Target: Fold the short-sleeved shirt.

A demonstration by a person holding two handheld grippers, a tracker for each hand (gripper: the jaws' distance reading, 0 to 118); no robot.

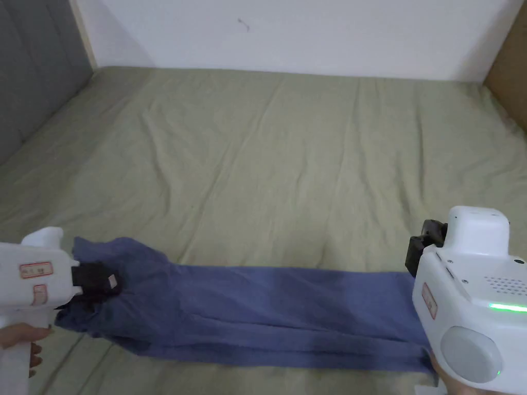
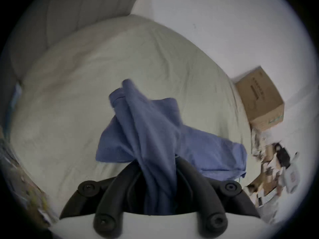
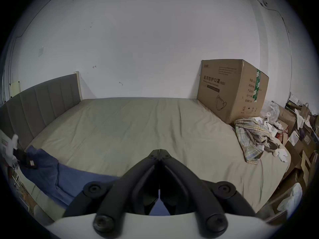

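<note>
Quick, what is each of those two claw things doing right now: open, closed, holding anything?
Left gripper: closed on the blue shirt, cloth bunched between its fingers.
Right gripper: closed, fingers touching at the tips; no cloth seen between them.

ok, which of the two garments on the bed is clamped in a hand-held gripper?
The blue shirt, stretched along the near edge, bunched between the left hand-held gripper jaws. The plaid garment lies loose by the cardboard box.

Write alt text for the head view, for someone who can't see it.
A blue shirt, folded into a long strip, lies across a green bedsheet. The left gripper holds one bunched end, and the right gripper is at the other end.
</note>
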